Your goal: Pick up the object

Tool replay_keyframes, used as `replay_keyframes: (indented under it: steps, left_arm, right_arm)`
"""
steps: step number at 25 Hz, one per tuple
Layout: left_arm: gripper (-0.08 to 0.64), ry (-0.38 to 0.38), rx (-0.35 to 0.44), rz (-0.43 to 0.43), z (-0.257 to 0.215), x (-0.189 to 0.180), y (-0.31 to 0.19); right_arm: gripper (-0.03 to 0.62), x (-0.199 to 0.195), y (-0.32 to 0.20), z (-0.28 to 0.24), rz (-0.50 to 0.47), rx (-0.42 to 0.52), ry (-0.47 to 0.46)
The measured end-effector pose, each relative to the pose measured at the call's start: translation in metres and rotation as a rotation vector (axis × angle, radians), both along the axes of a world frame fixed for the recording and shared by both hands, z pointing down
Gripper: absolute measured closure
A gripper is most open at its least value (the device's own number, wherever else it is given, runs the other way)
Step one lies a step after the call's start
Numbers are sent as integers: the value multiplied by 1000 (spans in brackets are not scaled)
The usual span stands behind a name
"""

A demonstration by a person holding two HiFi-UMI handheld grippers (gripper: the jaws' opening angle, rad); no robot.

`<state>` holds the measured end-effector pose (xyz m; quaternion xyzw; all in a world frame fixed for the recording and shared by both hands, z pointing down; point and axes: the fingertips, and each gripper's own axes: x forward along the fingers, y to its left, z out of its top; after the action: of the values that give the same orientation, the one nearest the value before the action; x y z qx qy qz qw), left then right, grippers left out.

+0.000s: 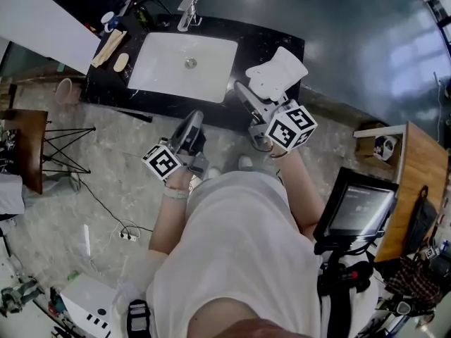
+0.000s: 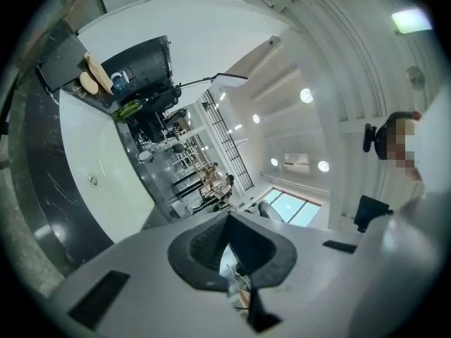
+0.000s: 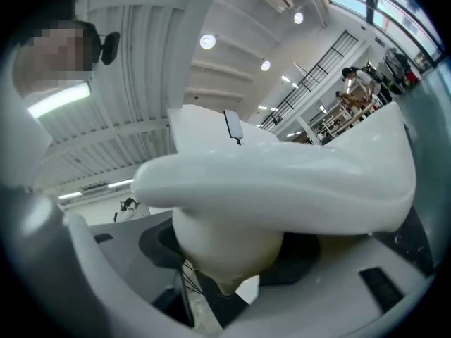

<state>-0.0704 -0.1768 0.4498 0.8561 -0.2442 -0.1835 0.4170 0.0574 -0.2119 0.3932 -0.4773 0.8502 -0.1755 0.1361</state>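
Observation:
The object is a white moulded dish (image 1: 276, 72) with a flat flared top and a rounded base. It is held up above the right end of the black counter (image 1: 271, 39). My right gripper (image 1: 258, 98) is shut on it. In the right gripper view the white dish (image 3: 282, 182) fills the middle, and its rounded base sits between the pads of the right gripper (image 3: 232, 263). My left gripper (image 1: 194, 122) hangs in front of the counter, below the sink. The left gripper (image 2: 229, 245) has its dark pads together with nothing in them.
A white sink basin (image 1: 144, 72) with a chrome faucet (image 1: 187, 11) is set into the counter. Wooden brushes (image 1: 109, 48) and a soap (image 1: 121, 62) lie at its left end. A wire-legged stool (image 1: 63, 150) stands at left, and a wooden desk (image 1: 416, 174) and a monitor (image 1: 356, 206) at right.

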Motion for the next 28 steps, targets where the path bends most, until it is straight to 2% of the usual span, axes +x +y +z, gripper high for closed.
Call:
replay_keyframes:
  steps: [6, 19, 28]
  left_arm:
    - [554, 13, -4, 36, 3, 15, -6]
    - [554, 17, -13, 72, 11, 34, -3]
    - [554, 23, -25, 83, 13, 40, -8]
  right_arm:
    - [322, -1, 9, -5, 29, 78, 152]
    - [322, 10, 22, 1, 102, 153, 329]
    - [322, 19, 21, 4, 134, 157, 346]
